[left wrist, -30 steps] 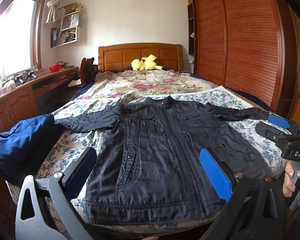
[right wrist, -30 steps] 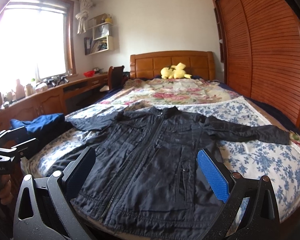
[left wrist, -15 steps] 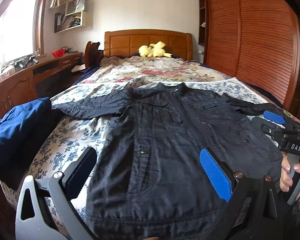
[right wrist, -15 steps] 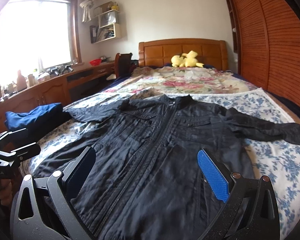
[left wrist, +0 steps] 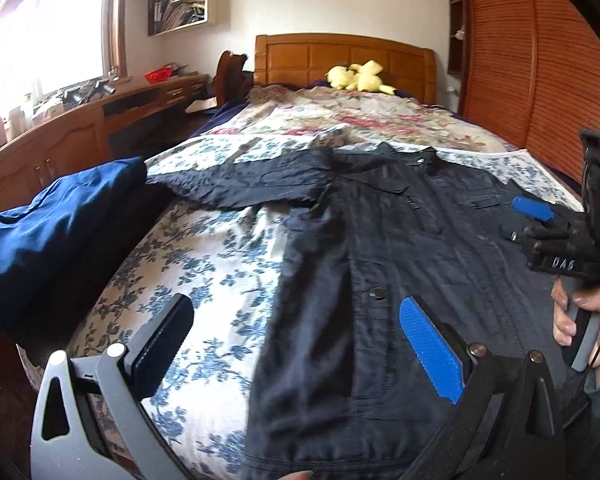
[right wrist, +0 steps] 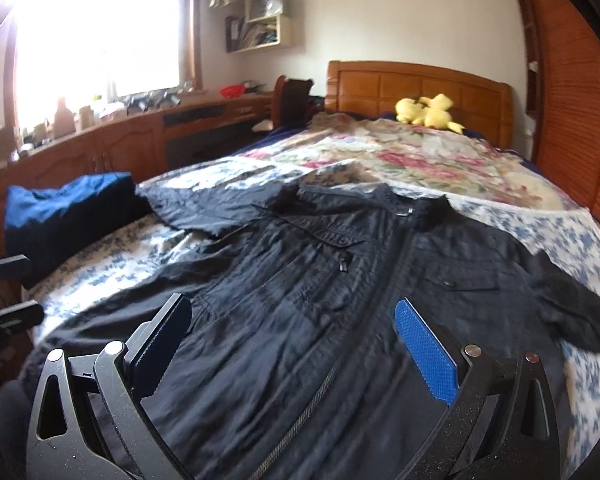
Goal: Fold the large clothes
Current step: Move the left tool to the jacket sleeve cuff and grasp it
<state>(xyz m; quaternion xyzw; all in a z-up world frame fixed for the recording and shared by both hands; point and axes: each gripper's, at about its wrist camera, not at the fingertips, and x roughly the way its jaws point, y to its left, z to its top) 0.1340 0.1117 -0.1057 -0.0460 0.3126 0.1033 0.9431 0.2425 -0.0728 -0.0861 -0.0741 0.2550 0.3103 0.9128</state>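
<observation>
Both grippers, left [left wrist: 296, 344] & right [right wrist: 292, 346], spread wide above jacket [right wrist: 340, 280] hem, w/ bare bedspread [left wrist: 204, 264] left.

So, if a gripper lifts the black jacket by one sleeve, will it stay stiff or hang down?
The jacket is probably floppy: its thin fabric lies wrinkled on the bed. The sleeve would likely rise first and the body drag after. It looks light.
</observation>
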